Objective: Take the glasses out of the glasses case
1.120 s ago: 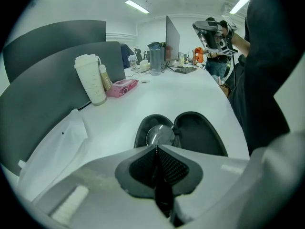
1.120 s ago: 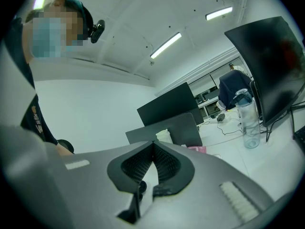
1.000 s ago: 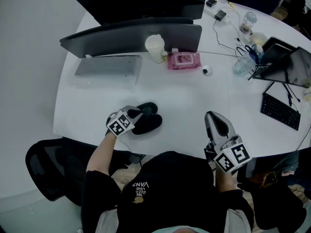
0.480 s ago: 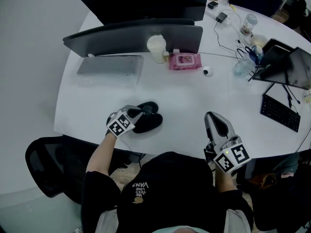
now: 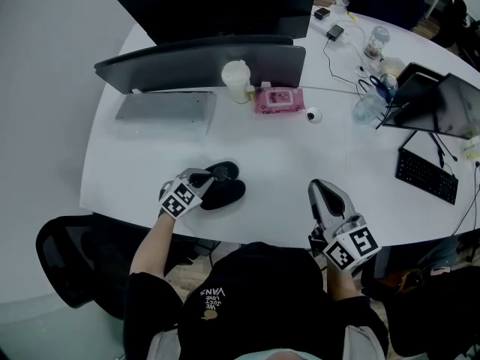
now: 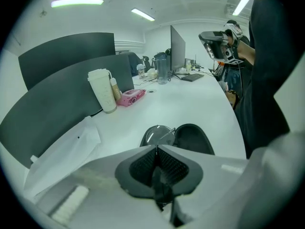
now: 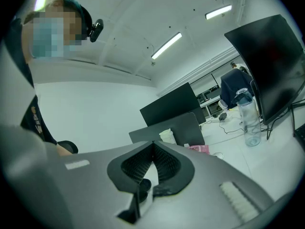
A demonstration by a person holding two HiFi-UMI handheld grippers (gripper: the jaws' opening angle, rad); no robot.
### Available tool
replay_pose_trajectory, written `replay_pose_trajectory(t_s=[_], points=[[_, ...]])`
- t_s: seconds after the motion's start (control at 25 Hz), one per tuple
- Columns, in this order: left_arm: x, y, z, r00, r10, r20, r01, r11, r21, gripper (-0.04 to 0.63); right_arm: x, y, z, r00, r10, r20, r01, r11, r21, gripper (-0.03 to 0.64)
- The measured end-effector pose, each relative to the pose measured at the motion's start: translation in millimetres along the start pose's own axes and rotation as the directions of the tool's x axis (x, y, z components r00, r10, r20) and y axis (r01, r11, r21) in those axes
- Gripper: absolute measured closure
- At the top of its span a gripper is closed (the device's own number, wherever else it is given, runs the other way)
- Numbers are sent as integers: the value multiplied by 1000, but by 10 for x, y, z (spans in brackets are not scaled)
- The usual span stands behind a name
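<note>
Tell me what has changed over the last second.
Nothing clearly moved; only the camera shifted a little. The left gripper stays at the open glasses case, jaws together, and the glasses remain inside. The right gripper still waits, shut, by the table's near edge.

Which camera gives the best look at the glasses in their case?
The left gripper view: the open glasses case lies right ahead, one lens of the glasses showing. The head view gives only a small dark shape; the right gripper view shows neither clearly.
</note>
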State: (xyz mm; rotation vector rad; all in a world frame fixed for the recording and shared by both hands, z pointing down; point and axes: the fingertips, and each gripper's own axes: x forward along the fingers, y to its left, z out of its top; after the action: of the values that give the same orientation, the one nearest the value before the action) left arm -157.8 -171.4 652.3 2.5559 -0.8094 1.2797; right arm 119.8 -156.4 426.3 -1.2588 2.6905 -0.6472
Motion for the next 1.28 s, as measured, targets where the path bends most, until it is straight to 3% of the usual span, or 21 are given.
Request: replay_pose_trajectory(t_s=[0.6,0.8,1.28], points=[[-247,85,250,983,121,141,-99,983,-154,586,0,208,12,999,23,-30,-24,999,-24,617],[-380,74,436,959,155,236,-106,972,-209,586,-1,299,-13,999,30,-35,-31,999,-34,617],[-826,-26,892,885,225,407,-136,962,-238,586,-35,518,-8,998,46,-31,-48,997,-60,618]])
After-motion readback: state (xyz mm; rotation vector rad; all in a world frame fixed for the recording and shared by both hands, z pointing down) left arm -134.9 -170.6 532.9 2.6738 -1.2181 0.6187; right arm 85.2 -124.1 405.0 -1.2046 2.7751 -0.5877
